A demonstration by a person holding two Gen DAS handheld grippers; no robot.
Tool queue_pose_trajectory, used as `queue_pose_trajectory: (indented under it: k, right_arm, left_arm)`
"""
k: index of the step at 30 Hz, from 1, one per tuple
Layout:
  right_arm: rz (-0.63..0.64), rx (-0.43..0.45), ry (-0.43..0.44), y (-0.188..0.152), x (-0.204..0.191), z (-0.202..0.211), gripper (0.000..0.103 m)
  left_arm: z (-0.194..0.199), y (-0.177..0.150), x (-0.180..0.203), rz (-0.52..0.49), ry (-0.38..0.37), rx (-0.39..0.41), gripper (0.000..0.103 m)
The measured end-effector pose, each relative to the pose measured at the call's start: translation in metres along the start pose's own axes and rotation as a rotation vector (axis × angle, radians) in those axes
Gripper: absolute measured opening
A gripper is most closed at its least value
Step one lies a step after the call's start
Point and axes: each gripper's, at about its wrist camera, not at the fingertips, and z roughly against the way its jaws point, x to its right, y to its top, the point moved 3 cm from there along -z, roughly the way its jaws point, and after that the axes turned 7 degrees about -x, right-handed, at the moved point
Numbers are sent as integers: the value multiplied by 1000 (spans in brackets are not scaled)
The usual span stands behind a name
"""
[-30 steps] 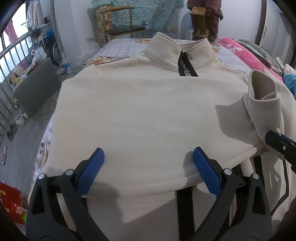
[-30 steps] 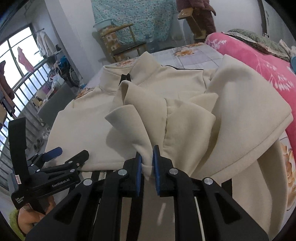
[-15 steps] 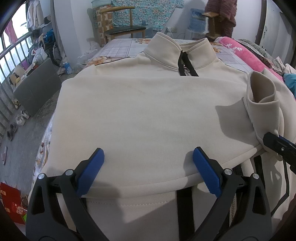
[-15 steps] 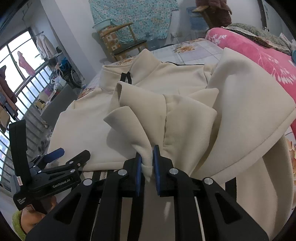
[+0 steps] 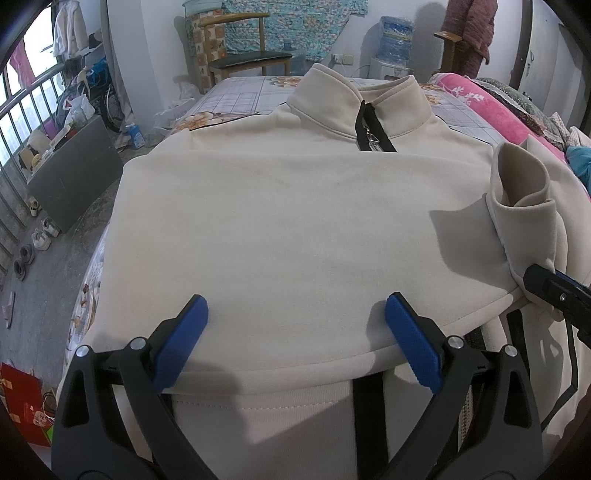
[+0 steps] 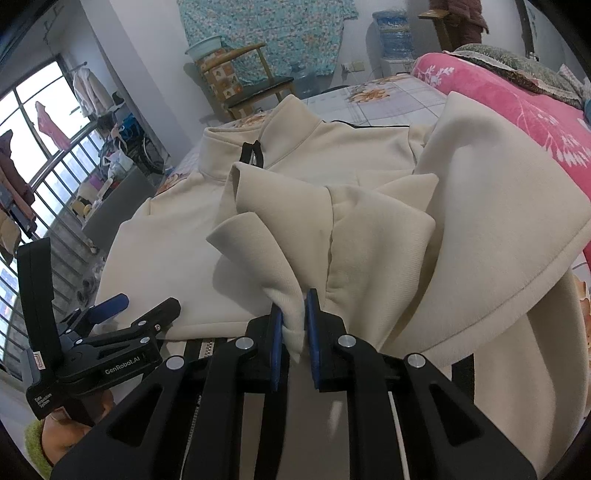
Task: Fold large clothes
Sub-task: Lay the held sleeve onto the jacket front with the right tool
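A cream zip-neck sweatshirt (image 5: pixel 295 221) lies on the bed, collar at the far end, one sleeve folded across its front. My left gripper (image 5: pixel 295 332) is open and empty, hovering over the sleeve's near edge. My right gripper (image 6: pixel 293 328) is shut on the cuff (image 6: pixel 291 306) of the other sleeve (image 6: pixel 480 229), which it holds raised and bunched above the garment's right side. The raised cuff (image 5: pixel 524 206) and the right gripper (image 5: pixel 554 291) show at the right of the left wrist view. The left gripper (image 6: pixel 122 314) shows at lower left of the right wrist view.
A pink floral blanket (image 6: pixel 517 103) lies along the bed's right side. The floral bedsheet (image 5: pixel 243 92) shows beyond the collar. A wooden chair (image 5: pixel 251 59) and water bottles (image 5: pixel 395 33) stand at the back. A grey board (image 5: pixel 74 170) and shoes sit on the floor at left.
My right gripper has shifted slightly with the cuff in it, and the raised sleeve has moved a little. The left gripper has stayed put and open.
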Motion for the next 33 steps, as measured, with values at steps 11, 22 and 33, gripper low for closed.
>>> queue_pose_trajectory:
  k: [11, 22, 33]
  right_arm:
    - [0, 0, 0, 0, 0, 0, 13]
    - [6, -6, 6, -1, 1, -2, 13]
    - [96, -77, -32, 5, -8, -4, 18]
  left_arm:
    - [0, 0, 1, 0, 0, 0, 93]
    - [0, 0, -1, -1, 1, 0, 94]
    - [-1, 0, -1, -2, 1, 0, 94]
